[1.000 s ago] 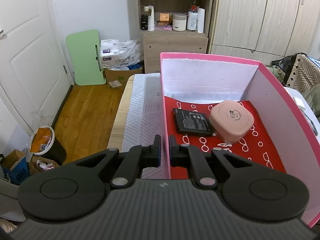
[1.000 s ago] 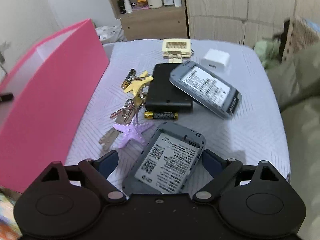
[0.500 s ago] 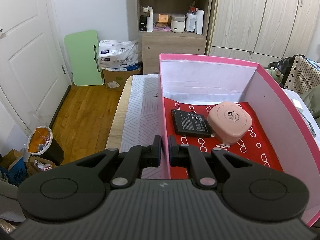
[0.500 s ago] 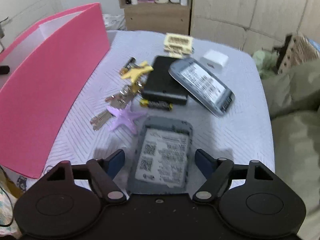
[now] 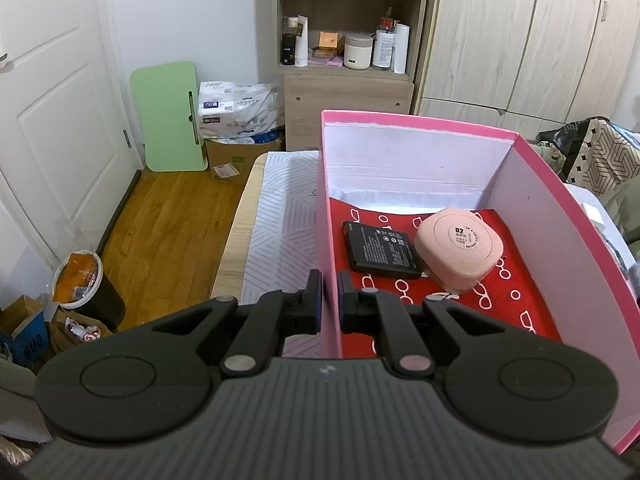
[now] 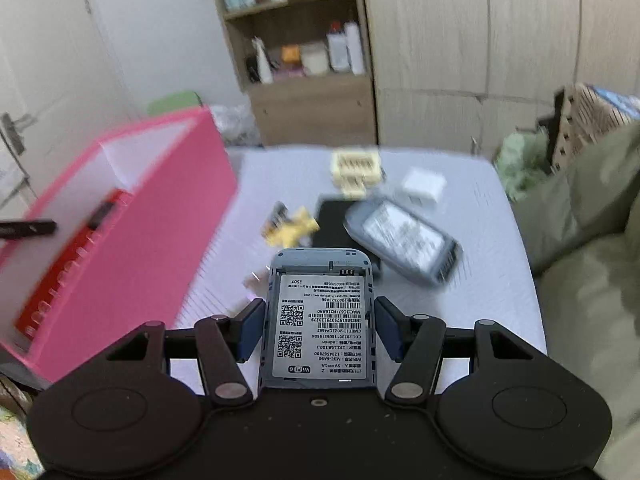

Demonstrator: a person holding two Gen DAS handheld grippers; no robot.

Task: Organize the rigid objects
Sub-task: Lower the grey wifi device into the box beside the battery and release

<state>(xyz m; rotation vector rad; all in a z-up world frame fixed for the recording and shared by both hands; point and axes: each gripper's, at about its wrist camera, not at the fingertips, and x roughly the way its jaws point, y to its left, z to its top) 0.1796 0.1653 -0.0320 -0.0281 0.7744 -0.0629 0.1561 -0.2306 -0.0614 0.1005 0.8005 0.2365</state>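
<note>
Right gripper (image 6: pixel 319 326) fingers closing around router (image 6: pixel 320 316)

A home bedroom: wardrobe (image 5: pixel 532 32), toiletry shelf (image 5: pixel 348 20), wooden floor (image 5: pixel 168 232).

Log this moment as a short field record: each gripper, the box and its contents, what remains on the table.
left gripper: jaws shut on the pink box wall
right gripper: jaws closing on the grey router shell, lifted off the table
box contents: black battery, pink case
on table: second grey shell, white charger, yellow starfish keyring
</note>
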